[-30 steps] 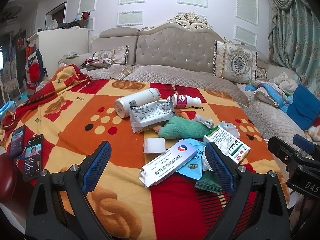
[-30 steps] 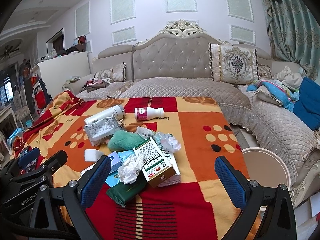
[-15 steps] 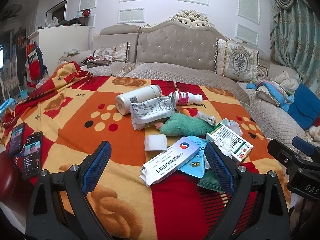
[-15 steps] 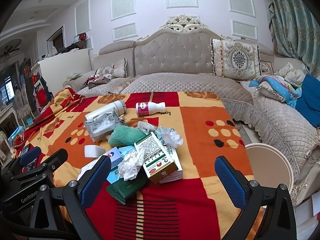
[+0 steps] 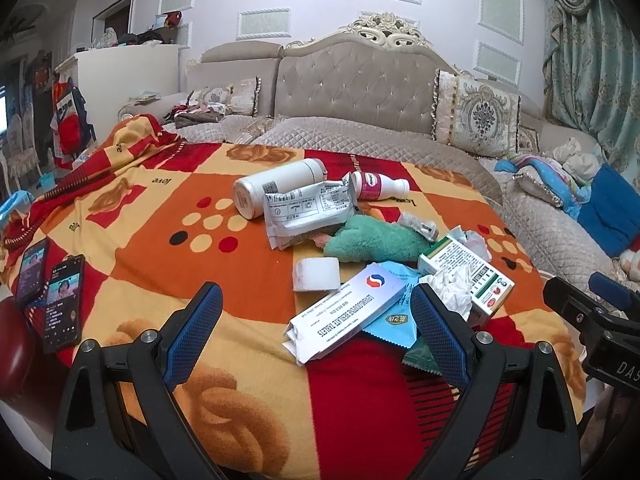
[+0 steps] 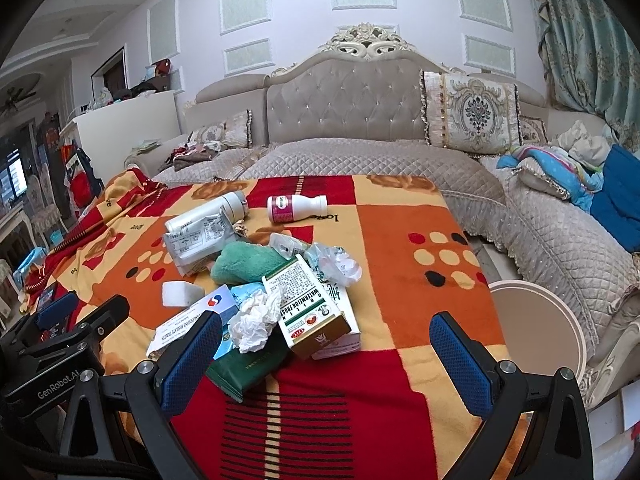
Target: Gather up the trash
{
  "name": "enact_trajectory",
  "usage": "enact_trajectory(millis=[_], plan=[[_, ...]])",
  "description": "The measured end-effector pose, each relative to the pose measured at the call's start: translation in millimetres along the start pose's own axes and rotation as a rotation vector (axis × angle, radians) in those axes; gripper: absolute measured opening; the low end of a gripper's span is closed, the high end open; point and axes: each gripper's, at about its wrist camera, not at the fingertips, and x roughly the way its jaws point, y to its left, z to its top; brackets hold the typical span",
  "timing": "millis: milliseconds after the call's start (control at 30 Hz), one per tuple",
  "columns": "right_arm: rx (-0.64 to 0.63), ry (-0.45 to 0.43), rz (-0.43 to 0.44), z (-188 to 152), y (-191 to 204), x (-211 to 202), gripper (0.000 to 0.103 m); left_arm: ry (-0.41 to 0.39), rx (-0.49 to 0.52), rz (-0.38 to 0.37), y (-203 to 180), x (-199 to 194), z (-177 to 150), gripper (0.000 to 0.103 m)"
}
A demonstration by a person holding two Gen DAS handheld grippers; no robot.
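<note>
Both my left gripper (image 5: pixel 314 326) and right gripper (image 6: pixel 326 354) are spread, empty; only the left view shows two phones (image 5: pixel 50 294), only the right a round bin (image 6: pixel 560 320).

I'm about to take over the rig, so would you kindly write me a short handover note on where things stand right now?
Left gripper: open, empty, hovering short of the pile.
Right gripper: open, empty.
Trash heaped mid-blanket: long white tablet box nearest, crumpled tissue, green-and-white box, green pouch, white bottle, pink-label bottle.
Done: nothing collected yet.
Left: all of it. No bin is clearly identifiable.
</note>
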Motion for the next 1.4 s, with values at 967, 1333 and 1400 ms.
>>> enact_trajectory(millis=[967,1333,1400], plan=[[-0.042,0.142,0.064,-12,-9,36,0.103,0.161,0.044,-0.072,27,45,-14,0.095],[-0.083,0.162,0.077,3,-6,50,0.103,0.189,0.142,-0.092,11,68,-9,0.095],[-0.106,0.163,0.067,8,-8,53,0.103,0.217,0.165,-0.116,8,77,-8,0.095]])
